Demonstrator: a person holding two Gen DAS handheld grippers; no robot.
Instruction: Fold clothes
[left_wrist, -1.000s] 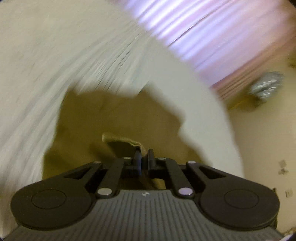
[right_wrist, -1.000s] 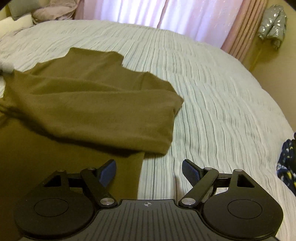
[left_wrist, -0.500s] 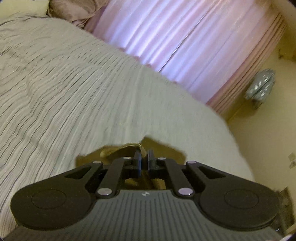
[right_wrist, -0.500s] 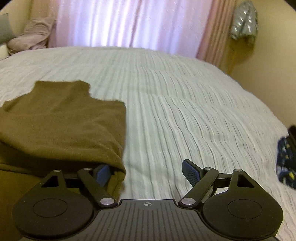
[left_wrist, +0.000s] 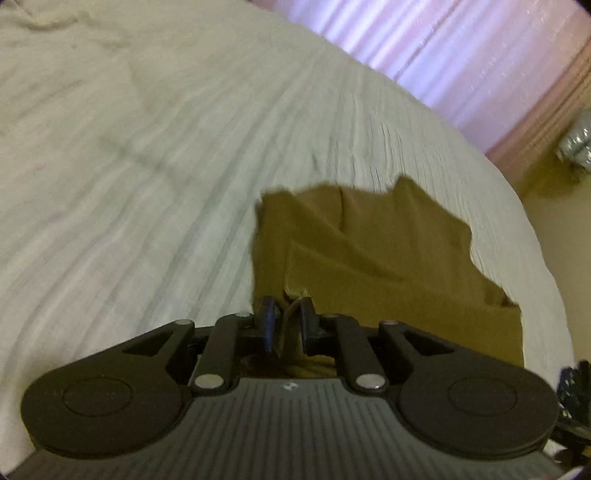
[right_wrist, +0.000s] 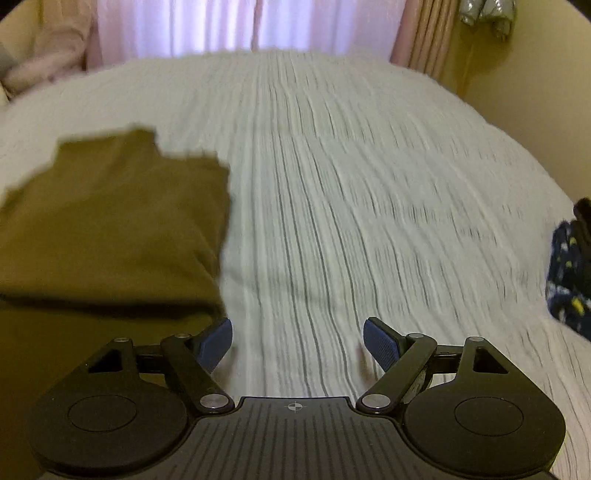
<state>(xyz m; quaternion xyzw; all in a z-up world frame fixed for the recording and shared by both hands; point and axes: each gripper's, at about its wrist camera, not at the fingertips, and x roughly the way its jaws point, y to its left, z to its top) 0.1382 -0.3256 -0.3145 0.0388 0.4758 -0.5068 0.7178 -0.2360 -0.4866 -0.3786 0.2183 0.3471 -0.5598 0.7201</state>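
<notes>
Swung back down over the olive garment (left_wrist: 369, 258) since half a second ago, left gripper (left_wrist: 286, 317) with jaws slightly parted around a fabric edge, grip uncertain. Right gripper (right_wrist: 297, 343) spread wide, empty, over bare white bedspread (right_wrist: 351, 184) beside garment's right edge. Garment lying folded near bed's front-left. Dark patterned cloth (right_wrist: 569, 269) at right edge.

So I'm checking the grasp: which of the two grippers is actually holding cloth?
The left gripper: it pinches an edge of the olive-brown garment. The right gripper is open over the white ribbed bedspread.
</notes>
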